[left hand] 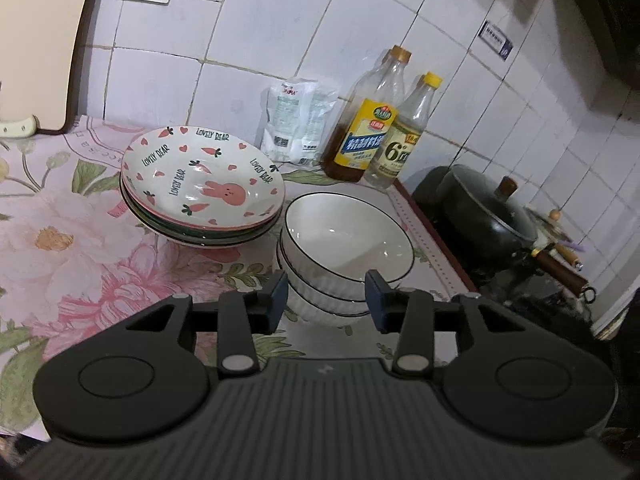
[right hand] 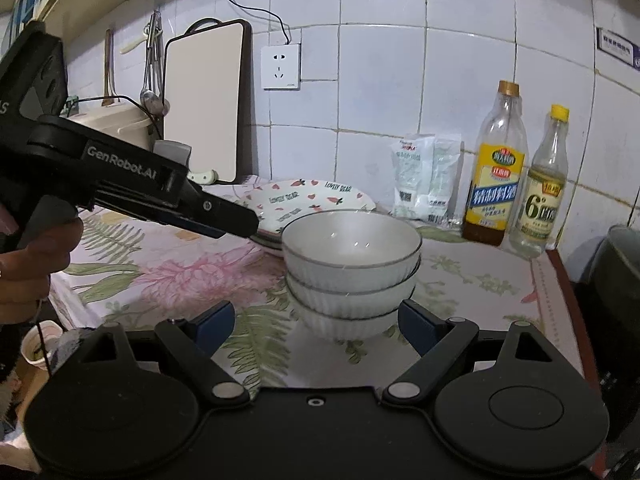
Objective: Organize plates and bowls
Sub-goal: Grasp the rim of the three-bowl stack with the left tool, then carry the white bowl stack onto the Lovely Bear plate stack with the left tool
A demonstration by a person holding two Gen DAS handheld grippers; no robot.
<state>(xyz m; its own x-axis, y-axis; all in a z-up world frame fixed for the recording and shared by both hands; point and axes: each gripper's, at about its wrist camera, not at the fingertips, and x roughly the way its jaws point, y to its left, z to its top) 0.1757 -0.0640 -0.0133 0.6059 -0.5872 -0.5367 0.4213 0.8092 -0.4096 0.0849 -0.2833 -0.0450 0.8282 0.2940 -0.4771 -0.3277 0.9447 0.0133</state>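
Hovering with jaws parted and empty, the left gripper [left hand: 326, 300] faces the stacked bowls [left hand: 346, 240] just ahead — plates [left hand: 202, 184] ahead-left, touching the bowls. Right gripper [right hand: 316, 322] gapes wide, bowls just beyond its fingertips — nothing held.

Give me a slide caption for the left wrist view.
Open left hand-held gripper facing stacked white bowls beside stacked bunny plates.

Top plate [left hand: 202, 182], beyond left gripper [left hand: 326, 300]: "LOVELY BEAR". That gripper's body read "GenRobot.AI". Clear bottle [right hand: 540, 188] showed "6°".
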